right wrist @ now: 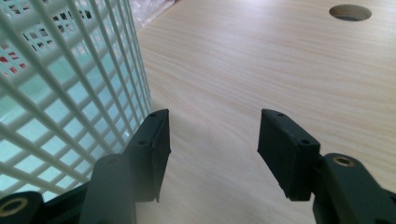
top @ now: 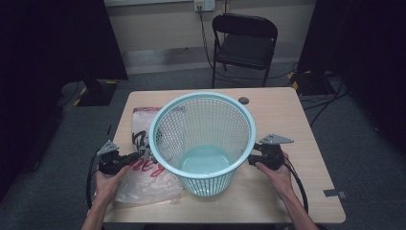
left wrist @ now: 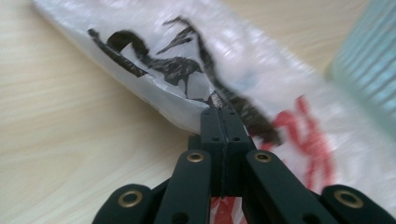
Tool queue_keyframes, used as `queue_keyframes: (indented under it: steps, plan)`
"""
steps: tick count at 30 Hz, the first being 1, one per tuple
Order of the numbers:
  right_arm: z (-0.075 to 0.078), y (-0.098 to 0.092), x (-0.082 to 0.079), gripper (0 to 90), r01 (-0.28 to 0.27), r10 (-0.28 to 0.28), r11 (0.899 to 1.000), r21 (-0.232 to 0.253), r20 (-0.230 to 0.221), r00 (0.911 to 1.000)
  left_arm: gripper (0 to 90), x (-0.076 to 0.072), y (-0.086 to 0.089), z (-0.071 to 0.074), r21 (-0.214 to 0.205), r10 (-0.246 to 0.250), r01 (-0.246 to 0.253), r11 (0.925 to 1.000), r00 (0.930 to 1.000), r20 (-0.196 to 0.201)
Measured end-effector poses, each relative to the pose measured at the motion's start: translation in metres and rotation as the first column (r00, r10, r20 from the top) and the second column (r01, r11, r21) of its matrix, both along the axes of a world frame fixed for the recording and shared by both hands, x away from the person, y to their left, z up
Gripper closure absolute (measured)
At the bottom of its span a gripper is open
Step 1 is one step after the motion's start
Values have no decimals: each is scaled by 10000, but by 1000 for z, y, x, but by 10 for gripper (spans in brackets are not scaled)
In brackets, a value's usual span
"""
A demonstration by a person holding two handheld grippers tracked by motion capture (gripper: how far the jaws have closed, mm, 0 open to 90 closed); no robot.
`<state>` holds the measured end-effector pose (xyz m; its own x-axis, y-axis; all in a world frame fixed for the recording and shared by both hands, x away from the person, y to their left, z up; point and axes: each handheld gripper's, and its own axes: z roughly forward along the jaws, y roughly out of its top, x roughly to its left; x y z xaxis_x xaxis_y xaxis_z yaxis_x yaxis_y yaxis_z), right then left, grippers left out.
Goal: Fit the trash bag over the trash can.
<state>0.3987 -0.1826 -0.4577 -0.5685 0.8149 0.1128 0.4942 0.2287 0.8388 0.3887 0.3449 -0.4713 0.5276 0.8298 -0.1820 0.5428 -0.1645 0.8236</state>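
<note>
- The left tongs (top: 135,155) sit just left of the basket, held in the person's left hand (top: 109,178) low over the counter (top: 287,120). Their jaws are pressed together on the edge of a clear plastic bag (top: 143,177), pinching a fold of the film right at the tips; in the left gripper view the left tongs (left wrist: 223,111) show the two jaws flat against each other with the film caught between.
- The plastic bag (left wrist: 261,79) lies flat on the counter to the left of the basket, with black and red print on it. Its right edge runs up against the foot of the basket, and part of it may tuck under the basket's rim as seen from above.
- The basket (top: 203,139) is a pale teal mesh wastebasket, standing upright near the middle of the counter with its open mouth up. In the right gripper view the basket (right wrist: 60,84) wall shows as a white-green lattice.
- The right tongs (top: 250,160) are just right of the basket, in the person's right hand (top: 274,170). The jaws stand apart with nothing between them; in the right gripper view the right tongs (right wrist: 212,140) have one jaw close against the mesh wall, and whether it touches I cannot tell.
- A round hole (top: 243,100) sits in the counter beyond the basket, to its right.
- A black folding chair (top: 244,43) stands on the floor behind the basket, past the counter's far edge.
</note>
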Motion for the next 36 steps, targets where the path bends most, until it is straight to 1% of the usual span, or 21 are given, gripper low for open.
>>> queue_keyframes:
  steps: [2, 4, 5, 7, 8, 10, 12, 13, 16, 20, 21, 22, 26, 27, 28, 29, 31, 32, 34, 35, 36]
  plan:
    - [3, -2, 0, 438, 7, -7, 10000, 33, 73, 10000, 900, 0, -3, 2, -20, -102, 103, 9999, 9999, 100]
    - [6, -2, 1, 438, -4, 3, 10000, 82, 131, 9999, 900, 0, -6, 8, -424, -158, 172, 9990, 9994, 313]
    - [12, -4, 2, 438, -38, 32, 9997, 224, 254, 9997, 900, 0, -10, 16, -638, -236, 270, 9976, 9982, 545]
    - [14, -4, 4, 438, -78, 69, 9996, 280, 337, 9994, 900, 0, -11, 20, -759, -240, 290, 9967, 9975, 661]
    - [18, -4, 5, 438, -33, 18, 9992, 391, 383, 9993, 900, -1, -13, 24, -934, -326, 399, 9948, 9964, 787]
    - [23, -3, 7, 437, -123, 101, 9988, 475, 481, 9988, 900, -2, -16, 33, -984, -459, 563, 9936, 9934, 1050]
    - [33, -2, 10, 432, -248, 210, 9980, 579, 658, 9976, 900, -3, -18, 43, -1257, -510, 680, 9897, 9896, 1342]
    - [33, -2, 10, 432, -248, 210, 9980, 579, 658, 9976, 900, -3, -18, 43, -1257, -510, 680, 9897, 9896, 1342]
    - [43, -3, 11, 433, -435, 368, 9961, 762, 875, 9955, 900, -1, -19, 52, -1854, -608, 900, 9785, 9856, 1577]
    - [58, -3, 21, 447, -622, 548, 9956, 706, 1028, 9932, 900, 5, -27, 66, -1901, -810, 1157, 9749, 9801, 1811]
    - [66, -3, 24, 453, -627, 540, 9956, 697, 1210, 9912, 900, 6, -30, 71, -2117, -849, 1265, 9691, 9771, 1950]
    - [66, -3, 24, 453, -627, 540, 9956, 697, 1210, 9912, 900, 7, -31, 75, -2217, -878, 1337, 9659, 9748, 2053]
    - [81, -1, 31, 469, -682, 559, 9947, 774, 1501, 9871, 900, 14, -36, 92, -2349, -950, 1543, 9597, 9647, 2456]
    - [89, 2, 32, 473, -676, 551, 9948, 766, 1550, 9864, 900, 16, -39, 100, -2364, -951, 1589, 9586, 9608, 2603]
    - [89, 2, 32, 473, -676, 551, 9948, 766, 1550, 9864, 900, 16, -39, 100, -2364, -951, 1589, 9586, 9608, 2603]
    - [97, 3, 33, 475, -750, 642, 9953, 608, 1639, 9844, 900, 17, -40, 103, -2381, -950, 1618, 9577, 9584, 2691]
    - [100, 3, 33, 480, -728, 618, 9956, 596, 1690, 9837, 900, 19, -43, 110, -2401, -1041, 1744, 9550, 9545, 2794]
    - [103, 2, 33, 483, -676, 553, 9955, 665, 1725, 9835, 900, 19, -44, 114, -2273, -1047, 1736, 9582, 9525, 2860]
    - [107, 0, 35, 486, -581, 462, 9964, 620, 1787, 9828, 900, 20, -45, 120, -2313, -1004, 1738, 9572, 9493, 2978]
    - [112, -3, 35, 497, -461, 299, 9958, 797, 1942, 9805, 900, 20, -46, 128, -2267, -1030, 1801, 9572, 9436, 3146]
    - [115, -3, 36, 497, -454, 277, 9953, 860, 1965, 9801, 900, 20, -46, 128, -2267, -1030, 1801, 9572, 9436, 3146]
